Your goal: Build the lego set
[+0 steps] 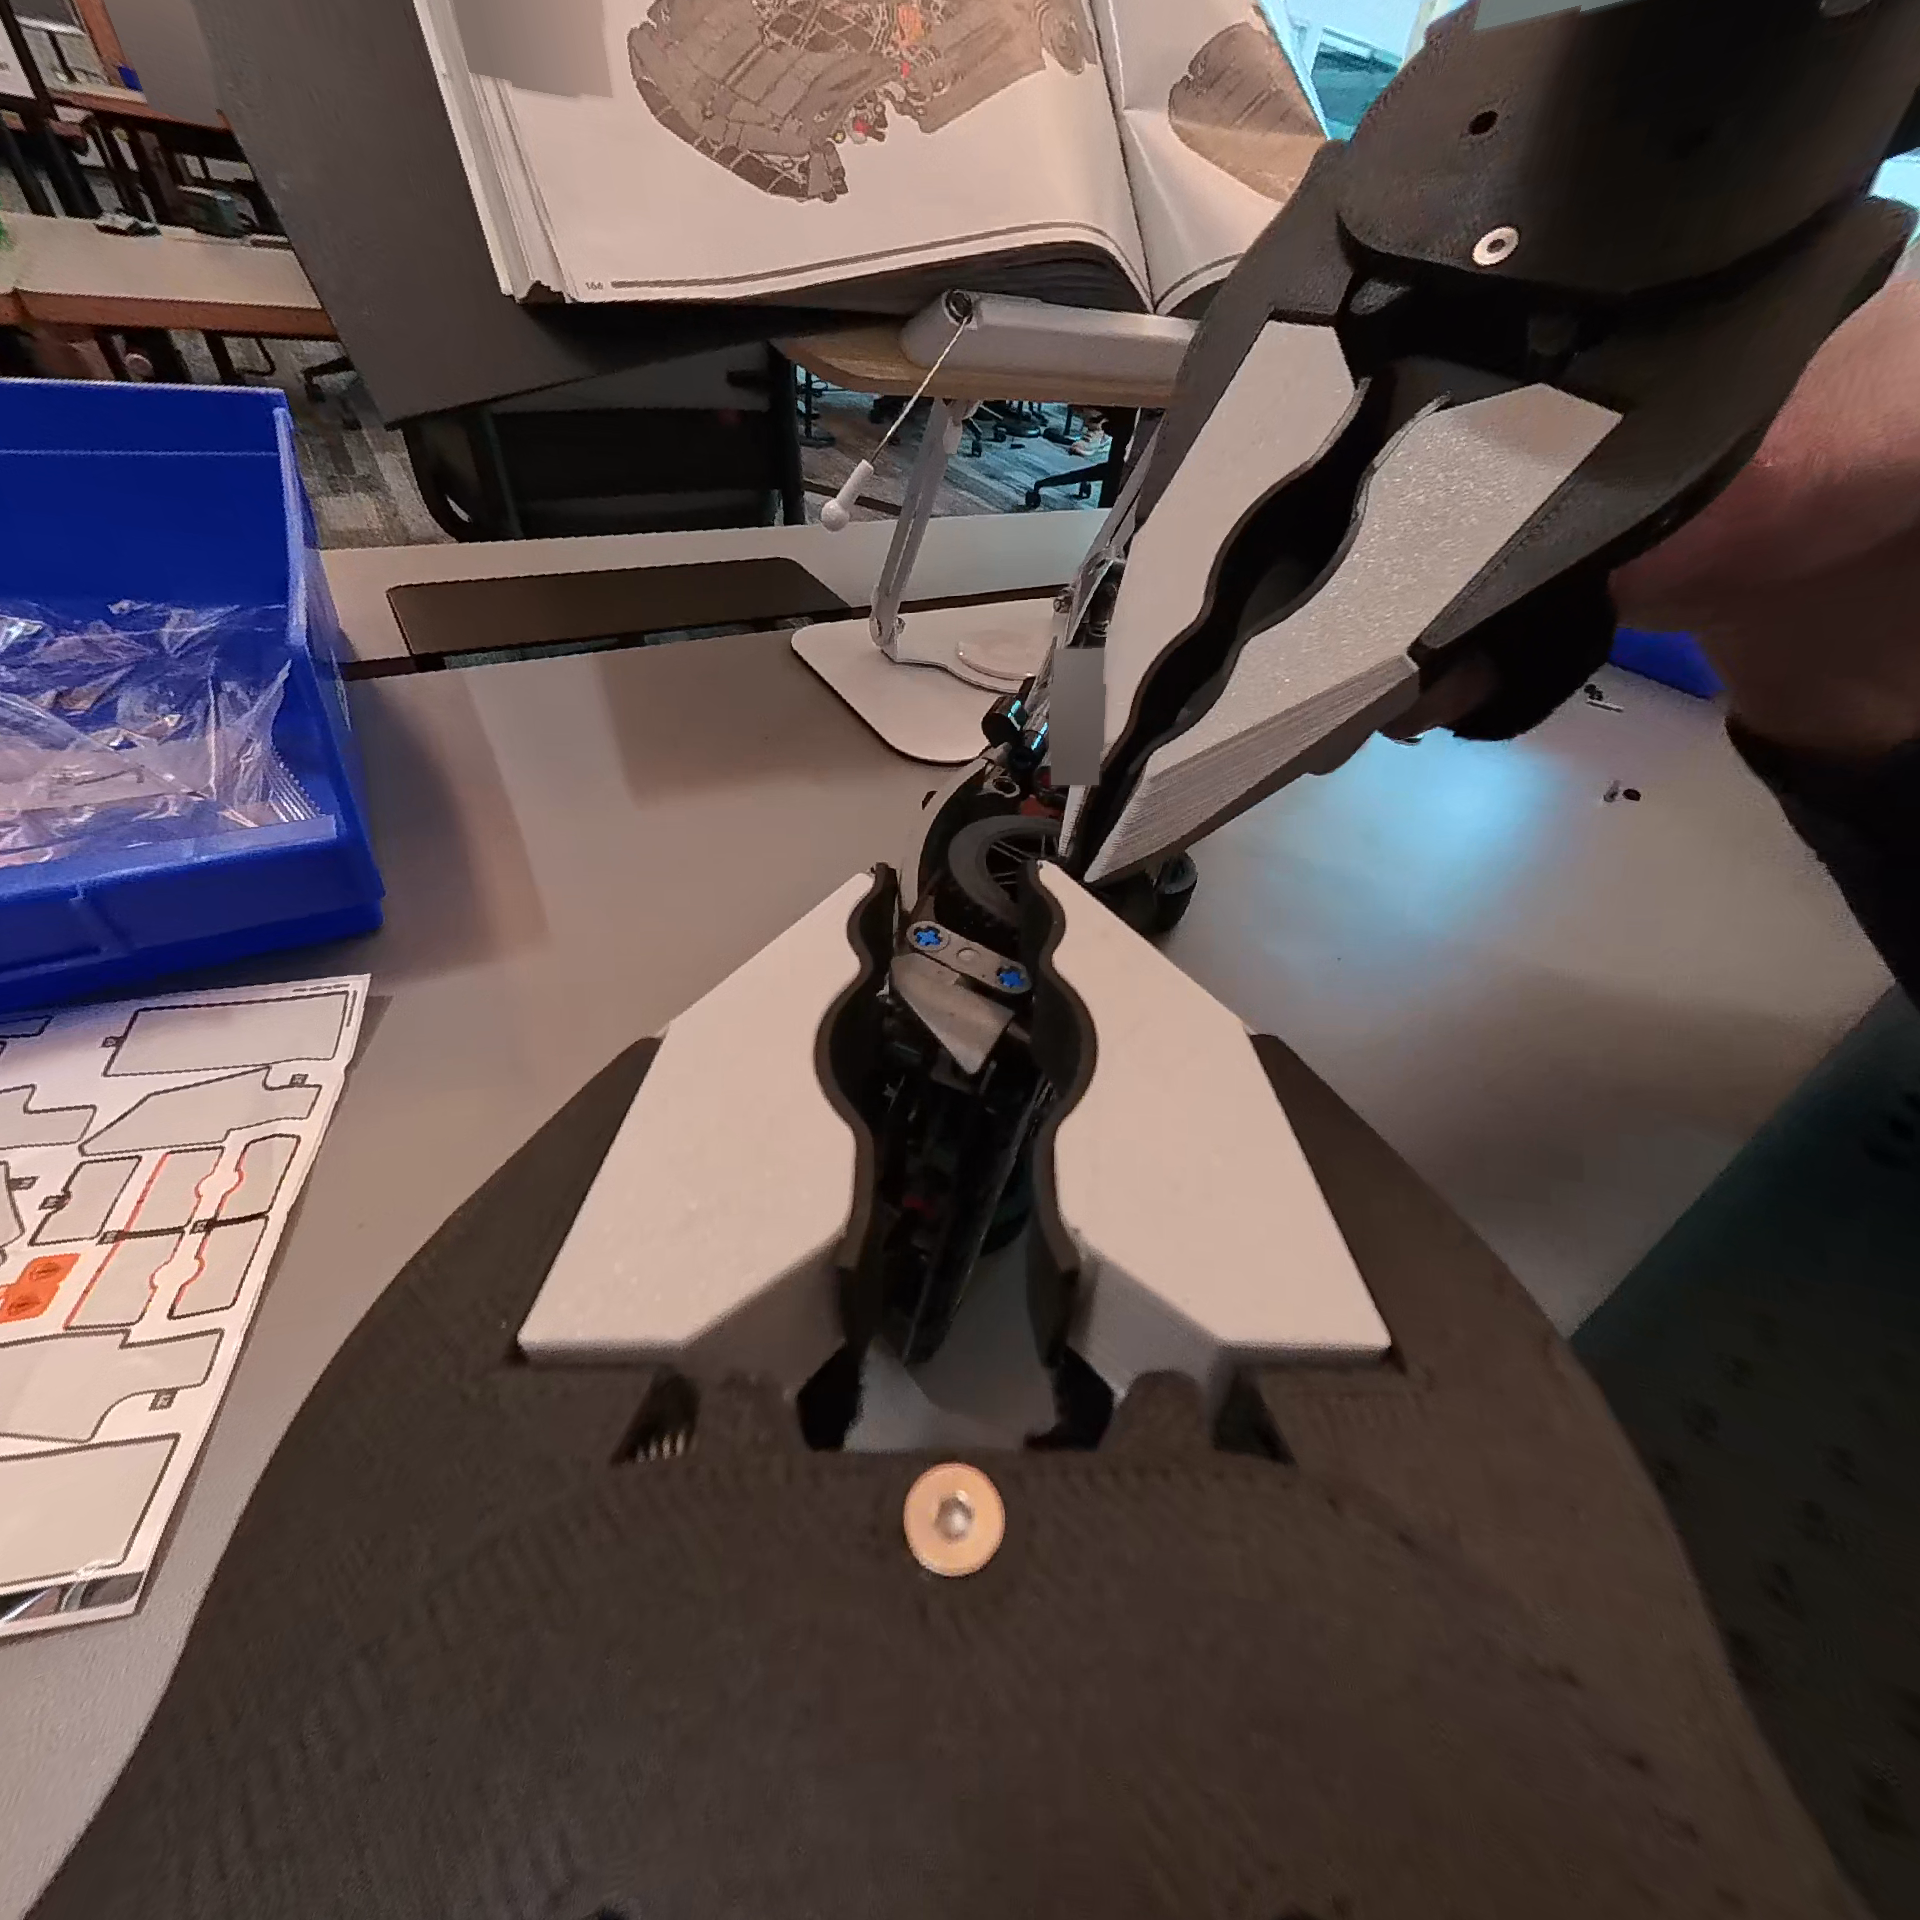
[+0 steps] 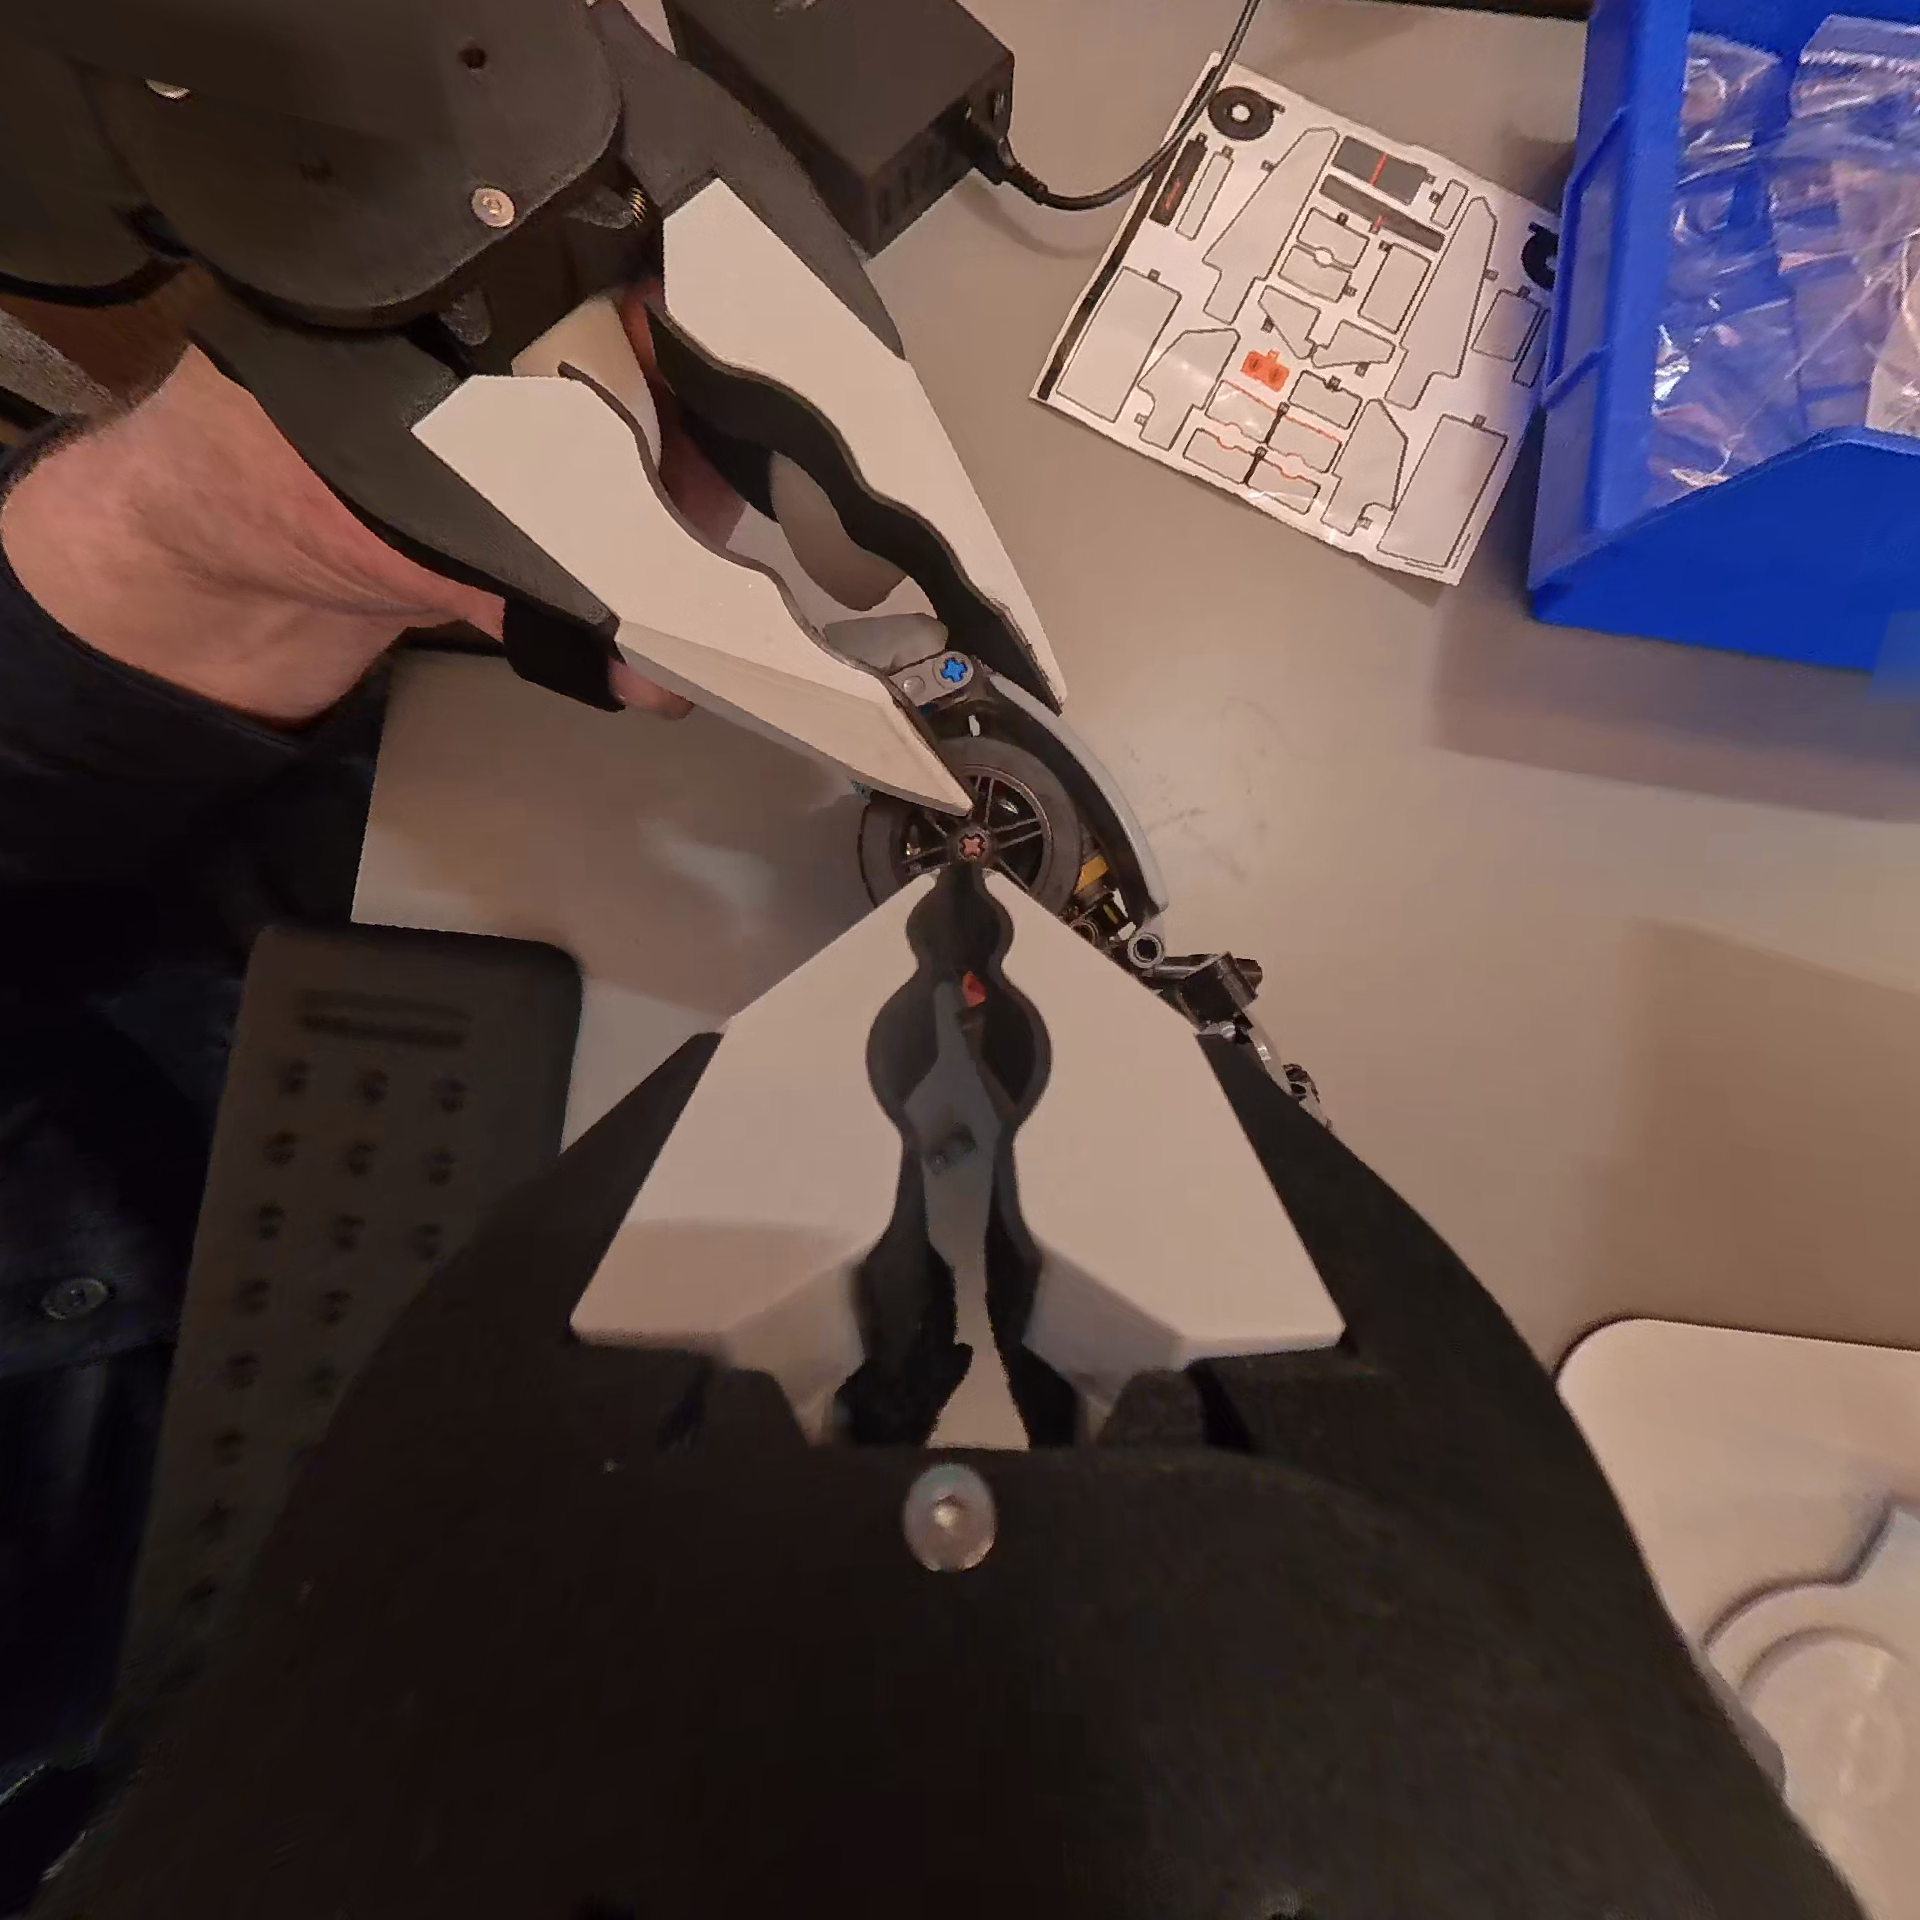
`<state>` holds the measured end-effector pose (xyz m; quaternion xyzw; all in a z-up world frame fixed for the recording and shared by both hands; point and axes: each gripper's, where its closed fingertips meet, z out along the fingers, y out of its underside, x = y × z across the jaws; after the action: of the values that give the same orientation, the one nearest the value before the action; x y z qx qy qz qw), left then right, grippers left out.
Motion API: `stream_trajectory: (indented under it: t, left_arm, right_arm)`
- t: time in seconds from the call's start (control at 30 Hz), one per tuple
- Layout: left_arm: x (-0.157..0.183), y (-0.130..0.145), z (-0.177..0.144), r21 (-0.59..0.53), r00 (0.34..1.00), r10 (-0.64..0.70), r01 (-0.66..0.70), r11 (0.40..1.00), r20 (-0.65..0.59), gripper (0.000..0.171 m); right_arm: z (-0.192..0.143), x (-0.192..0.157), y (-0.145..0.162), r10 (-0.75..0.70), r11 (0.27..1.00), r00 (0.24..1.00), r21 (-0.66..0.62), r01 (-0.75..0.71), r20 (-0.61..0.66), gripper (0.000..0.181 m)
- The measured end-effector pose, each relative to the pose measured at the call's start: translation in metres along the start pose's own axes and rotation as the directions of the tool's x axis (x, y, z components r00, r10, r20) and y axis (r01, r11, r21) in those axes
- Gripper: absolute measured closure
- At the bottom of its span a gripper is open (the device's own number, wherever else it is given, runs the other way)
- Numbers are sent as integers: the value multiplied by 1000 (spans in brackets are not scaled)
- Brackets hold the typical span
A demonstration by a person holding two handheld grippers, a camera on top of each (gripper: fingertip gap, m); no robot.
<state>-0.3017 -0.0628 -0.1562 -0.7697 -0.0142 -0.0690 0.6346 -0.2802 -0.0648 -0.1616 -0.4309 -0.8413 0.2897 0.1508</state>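
Between the two grippers, low over the grey table (image 2: 1351, 779), sits the lego car (image 2: 1023, 831), a partly built model with a spoked wheel (image 2: 977, 844) and a pale curved arch over it. The left gripper (image 1: 956, 883) is pinched around the model's body, its fingers (image 1: 727, 1143) close on either side of a grey link with blue pins (image 1: 966, 956). The right gripper (image 2: 961, 883) is nearly pressed together on the model's other end, a grey part showing in the narrow gap between its pads, with its tip just at the wheel hub.

The step in hand looks like seating or adjusting a piece near the wheel while both tools steady the build. To do it well, the left grip should hold firm without twisting, since the link is thin and could pop off its pins. The right should push straight along the pin axis rather than levering sideways against the wheel. Which exact piece is being joined is hidden by the fingers.

Farther out lie a sticker sheet (image 2: 1288, 332), a blue bin (image 1: 187, 675) of clear bags, and the open manual (image 1: 831, 145) on its stand for checking the step.
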Motion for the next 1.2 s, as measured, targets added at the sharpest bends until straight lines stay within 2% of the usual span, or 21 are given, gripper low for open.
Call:
stream_trajectory:
  t: [0.1,0.27,0.3,0.33,0.4,0.5,0.57,0.63,0.73,0.9,1.07,1.2]
  left_arm:
    - [2,0,0,12,1000,6,-6,1000,0,152]
    - [0,-1,0,20,1000,-10,10,1000,2,152]
    - [-2,-1,0,21,1000,-10,10,1000,13,150]
    - [-3,-1,-1,24,1000,-18,17,1000,19,149]
    - [-1,-3,-5,40,1000,-24,24,999,13,147]
    - [7,-12,-12,64,991,126,-129,990,55,143]
    - [18,-11,-9,28,966,250,-252,967,60,143]
    - [21,1,-4,-74,925,372,-366,928,83,142]
    - [26,1,0,-102,899,427,-418,903,100,150]
    - [23,6,1,-166,889,441,-420,892,125,147]
    - [19,-5,-10,-127,905,398,-381,916,150,129]
    - [14,-1,-16,-124,934,332,-317,940,131,124]
  right_arm:
    - [0,-1,2,3,999,1000,-34,-3,-1,181]
    - [-2,1,-2,-8,1000,999,-17,7,-39,181]
    - [-5,2,-2,-21,1000,997,-13,21,-68,180]
    - [-12,3,-4,-32,999,995,1,32,-99,170]
    - [-32,3,-5,-34,997,989,57,43,-141,170]
    - [-60,0,0,-11,987,980,157,42,-198,168]
    - [-73,1,11,40,979,972,206,9,-231,168]
    - [-81,1,23,70,967,962,253,-2,-262,169]
    - [-86,-1,40,116,952,953,306,-26,-280,170]
    - [-99,6,66,219,915,927,394,-86,-305,171]
    - [-116,36,113,359,887,857,421,-190,-370,160]
    - [-114,50,133,431,861,841,429,-274,-328,136]
